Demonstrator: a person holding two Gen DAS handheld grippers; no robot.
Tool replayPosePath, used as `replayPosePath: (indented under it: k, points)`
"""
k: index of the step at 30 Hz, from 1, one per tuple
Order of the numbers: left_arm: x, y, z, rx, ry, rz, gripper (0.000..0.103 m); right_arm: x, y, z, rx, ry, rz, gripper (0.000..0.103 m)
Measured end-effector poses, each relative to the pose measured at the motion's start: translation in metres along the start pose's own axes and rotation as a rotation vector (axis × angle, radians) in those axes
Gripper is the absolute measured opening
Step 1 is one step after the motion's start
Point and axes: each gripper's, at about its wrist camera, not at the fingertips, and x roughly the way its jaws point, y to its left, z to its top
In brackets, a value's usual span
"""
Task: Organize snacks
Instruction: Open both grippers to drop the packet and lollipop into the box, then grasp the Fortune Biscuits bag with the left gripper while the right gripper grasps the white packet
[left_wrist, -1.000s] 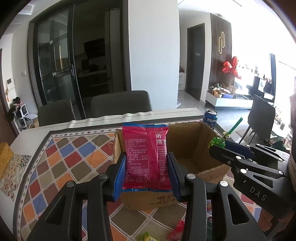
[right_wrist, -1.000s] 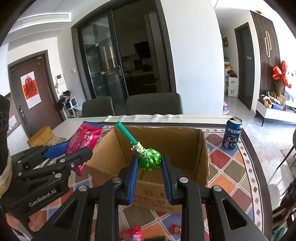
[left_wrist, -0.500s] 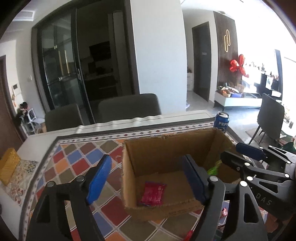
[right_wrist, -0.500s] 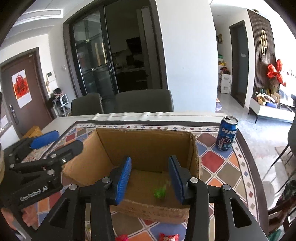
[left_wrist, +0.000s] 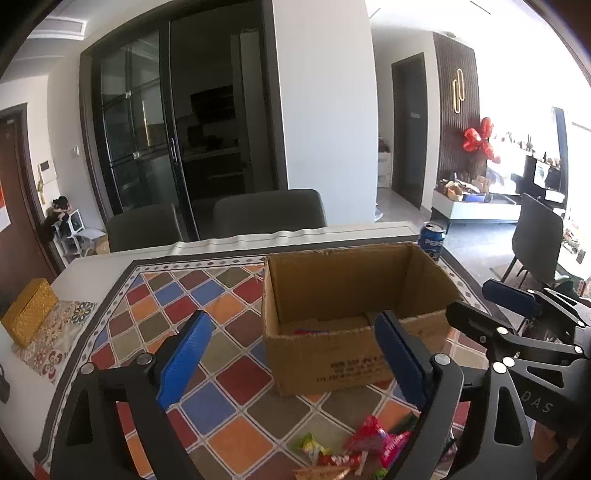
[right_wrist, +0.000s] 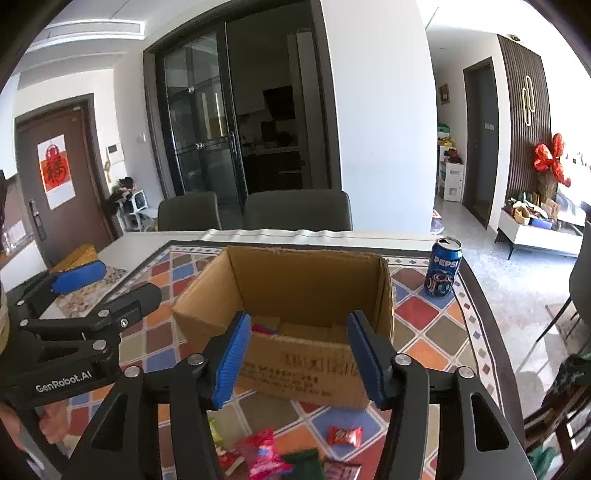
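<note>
With both the left gripper (left_wrist: 291, 362) and right gripper (right_wrist: 297, 356) spread and empty after just opening, and 1 red packet (right_wrist: 263, 328) apparently in the cardboard box (right_wrist: 295, 291), reaching for loose snacks (right_wrist: 343, 435) on the tabletop (left_wrist: 229, 406) risked the 2 close tools colliding.

My left gripper (left_wrist: 291, 354) no longer holds the red packet (left_wrist: 312, 331), which now lies in the cardboard box (left_wrist: 354, 295). My right gripper (right_wrist: 297, 354) has dropped its green lollipop. Both jaws have just been opening, empty, and sit back from the box.
</note>
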Motion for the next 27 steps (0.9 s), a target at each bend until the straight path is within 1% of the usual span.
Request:
replayPosePath:
  k: [8, 13, 18, 27]
  points:
    - [-0.024, 0.002, -0.02, -0.019, 0.026, -0.003, 0.093, -0.022, 0.011, -0.016, -0.02, 0.009, 0.016, 0.059]
    - [-0.036, 0.004, -0.036, -0.027, 0.044, -0.014, 0.094, -0.028, 0.016, -0.03, -0.027, 0.038, 0.032, 0.059]
    - [-0.046, 0.004, -0.052, -0.008, 0.052, 0.003, 0.096, -0.032, 0.024, -0.047, -0.047, 0.076, 0.044, 0.059]
    - [-0.053, 0.008, -0.079, -0.013, 0.108, -0.008, 0.096, -0.04, 0.04, -0.07, -0.096, 0.143, 0.072, 0.059]
